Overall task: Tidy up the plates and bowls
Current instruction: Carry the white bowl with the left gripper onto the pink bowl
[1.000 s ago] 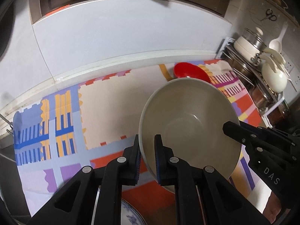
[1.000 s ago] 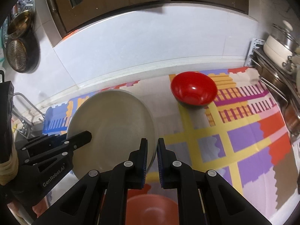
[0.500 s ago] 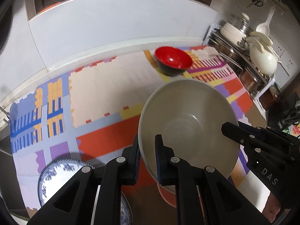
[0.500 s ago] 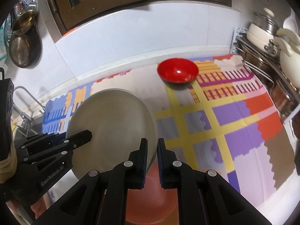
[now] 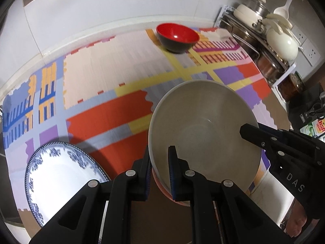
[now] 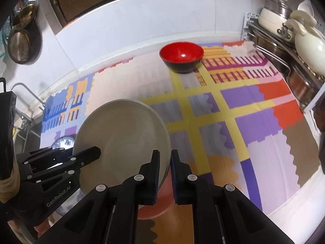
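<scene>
A large grey-beige bowl point(image 5: 205, 130) point(image 6: 121, 138) hangs above the patterned mat, gripped at both sides. My left gripper point(image 5: 159, 162) is shut on its left rim, and my right gripper point(image 6: 163, 166) is shut on its right rim. Beneath the bowl an orange bowl point(image 5: 162, 189) point(image 6: 154, 207) peeks out, mostly hidden. A blue-and-white patterned plate point(image 5: 61, 174) point(image 6: 63, 142) lies at the near left. A red bowl with a black outside point(image 5: 177, 34) point(image 6: 181, 56) stands at the far side of the mat.
The colourful mat point(image 5: 113, 85) point(image 6: 243, 109) covers the counter up to a white wall. A metal rack with cream pots and a kettle point(image 5: 282, 42) point(image 6: 304, 46) stands at the right. Pans hang at the upper left point(image 6: 22, 40), beside a tap point(image 6: 24, 93).
Both grippers have carried the grey bowl back toward the counter's near edge and lower. The red bowl now looks farther away, and the patterned plate and orange bowl have come into view below.
</scene>
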{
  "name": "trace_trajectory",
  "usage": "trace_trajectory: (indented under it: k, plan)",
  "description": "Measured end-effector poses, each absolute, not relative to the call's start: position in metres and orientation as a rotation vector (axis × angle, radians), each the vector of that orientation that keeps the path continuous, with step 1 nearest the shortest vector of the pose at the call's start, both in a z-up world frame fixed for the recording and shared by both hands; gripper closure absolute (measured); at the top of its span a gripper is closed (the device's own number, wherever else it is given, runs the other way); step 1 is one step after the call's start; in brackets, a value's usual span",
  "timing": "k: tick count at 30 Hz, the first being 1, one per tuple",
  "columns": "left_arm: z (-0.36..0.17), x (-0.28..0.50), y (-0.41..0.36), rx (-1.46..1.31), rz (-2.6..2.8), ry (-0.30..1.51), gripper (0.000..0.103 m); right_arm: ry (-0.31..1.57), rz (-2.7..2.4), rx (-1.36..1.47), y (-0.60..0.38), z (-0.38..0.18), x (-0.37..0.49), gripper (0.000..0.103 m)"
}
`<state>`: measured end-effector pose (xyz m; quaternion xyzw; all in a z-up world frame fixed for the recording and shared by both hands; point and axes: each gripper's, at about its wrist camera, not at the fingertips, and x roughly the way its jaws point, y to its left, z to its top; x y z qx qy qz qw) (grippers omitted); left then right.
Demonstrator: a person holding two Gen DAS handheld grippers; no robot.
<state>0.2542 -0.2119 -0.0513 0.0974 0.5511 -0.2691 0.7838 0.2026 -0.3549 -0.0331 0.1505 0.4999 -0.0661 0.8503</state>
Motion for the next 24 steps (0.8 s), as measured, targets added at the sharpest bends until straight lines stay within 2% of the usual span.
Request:
trace_trajectory:
  k: [16, 24]
  plan:
    - [-0.075, 0.245, -0.220, 0.249, -0.563, 1.247, 0.085, 1.140, -0.118, 0.343, -0.358, -0.064, 0.191, 0.091]
    - [-0.075, 0.245, -0.221, 0.247, -0.574, 1.249, 0.080, 1.160, -0.113, 0.356, -0.359, -0.072, 0.190, 0.090]
